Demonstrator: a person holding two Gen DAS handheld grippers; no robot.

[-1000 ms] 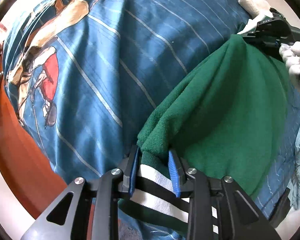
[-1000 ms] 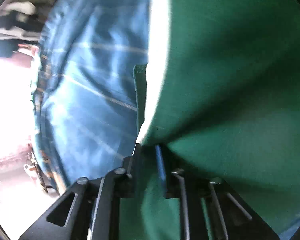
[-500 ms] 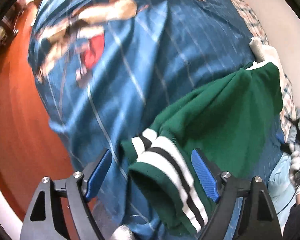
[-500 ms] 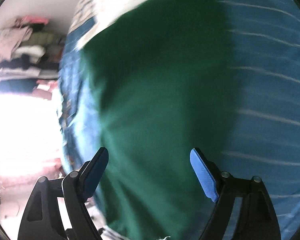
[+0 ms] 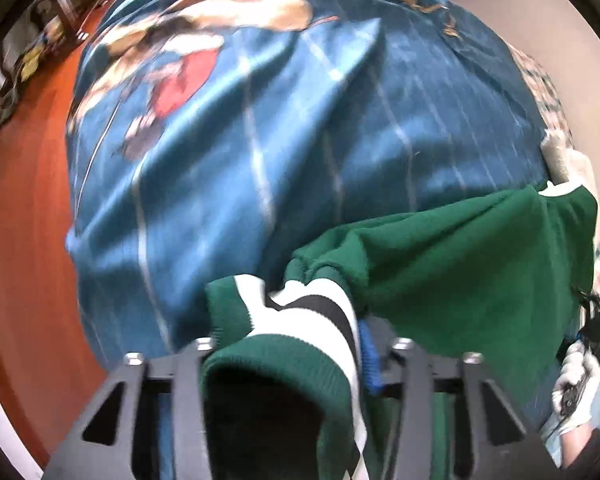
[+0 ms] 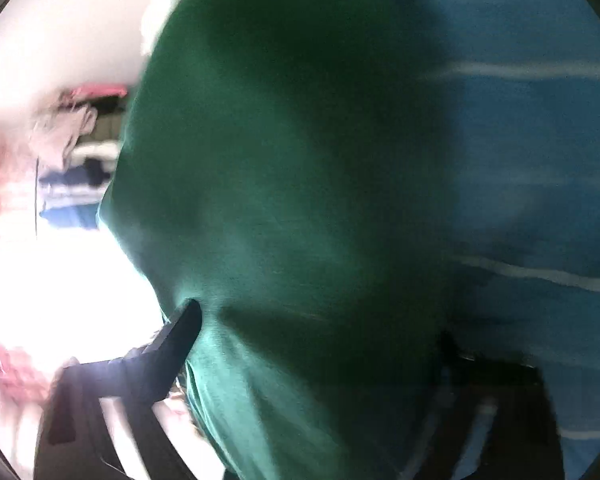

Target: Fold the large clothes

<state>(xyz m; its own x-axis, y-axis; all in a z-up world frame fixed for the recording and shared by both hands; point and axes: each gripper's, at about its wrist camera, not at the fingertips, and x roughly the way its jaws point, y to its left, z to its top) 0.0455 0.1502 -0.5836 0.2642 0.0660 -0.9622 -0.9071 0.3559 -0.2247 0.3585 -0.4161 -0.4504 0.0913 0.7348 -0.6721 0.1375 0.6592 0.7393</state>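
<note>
The green sweater (image 5: 452, 276) lies on a bed, spread over a blue bedspread (image 5: 300, 140) with pale stripes and a printed figure. Nearest the left wrist camera, its striped cuff (image 5: 300, 320), banded in white, black and green, is bunched between the 2 fingers of the left hand-held gripper (image 5: 288, 344). That gripper points steeply down at the bed; its jaws are closing, and the blue pad (image 5: 367, 354) on the right finger lies against the cuff, while the left finger's pad is hidden behind the fabric. From the cuff, the sleeve runs up and to the right into the body of the sweater, which has a few soft folds. A white collar edge (image 5: 560, 190) shows at its far right corner.

At the lower right edge of the left view, a white-gloved hand (image 5: 576, 392) grips a dark handle just beside the sweater's edge.

In the right wrist view, which is heavily blurred, the right hand-held gripper (image 6: 320, 320) angles down over the sweater (image 6: 292, 200). Its jaws stand apart and are closing; the dark left finger (image 6: 180, 332) meets the cloth at its tip, and green fabric fills the gap between the fingers. Whether the pads press on it I cannot tell.

Beyond the bed, the left view shows a red-brown floor (image 5: 20, 220).
</note>
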